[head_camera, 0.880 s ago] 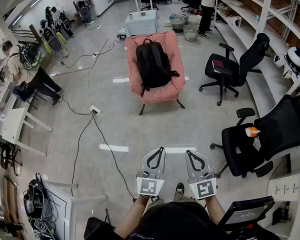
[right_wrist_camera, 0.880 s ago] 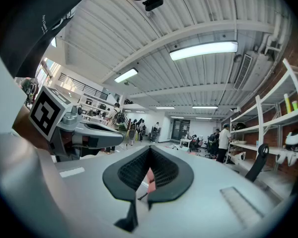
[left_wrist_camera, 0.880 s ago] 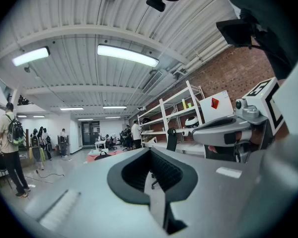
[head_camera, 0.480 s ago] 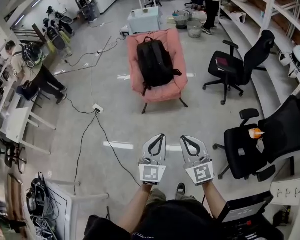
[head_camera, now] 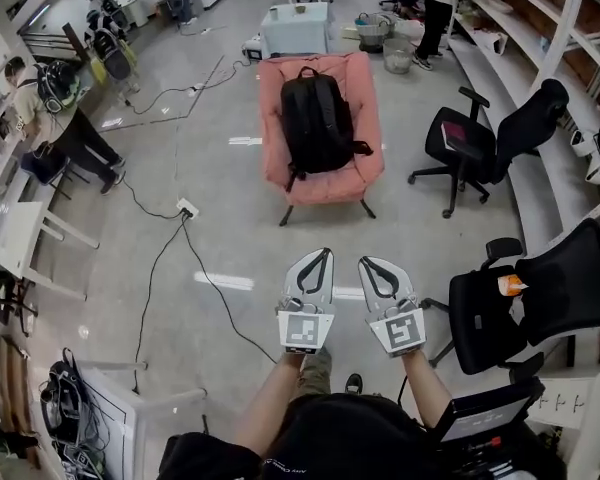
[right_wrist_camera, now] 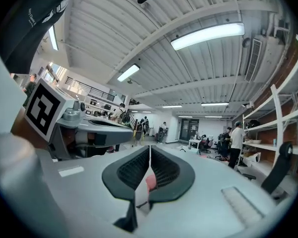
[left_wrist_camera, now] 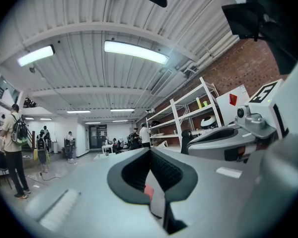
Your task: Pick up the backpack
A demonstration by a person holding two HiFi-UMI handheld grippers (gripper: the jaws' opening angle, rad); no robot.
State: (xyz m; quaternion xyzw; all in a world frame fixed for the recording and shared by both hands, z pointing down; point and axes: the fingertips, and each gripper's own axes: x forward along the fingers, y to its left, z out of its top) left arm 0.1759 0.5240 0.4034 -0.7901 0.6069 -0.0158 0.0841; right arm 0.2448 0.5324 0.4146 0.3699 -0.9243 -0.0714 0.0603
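- The black backpack [head_camera: 318, 123] leans on the seat and back of a pink chair [head_camera: 325, 186] — well ahead of the person, across the grey floor.
- The left gripper [head_camera: 323, 253] is held level, its jaws pressed together with nothing between them.
- The right gripper [head_camera: 364, 262], just beside the left, is level too — jaws together and empty.
- Both point toward the pink chair and are well apart from it.
- A black office chair [head_camera: 480, 138] stands to the right of the pink chair.
- A white power strip [head_camera: 187, 208] lies on the floor to its left.
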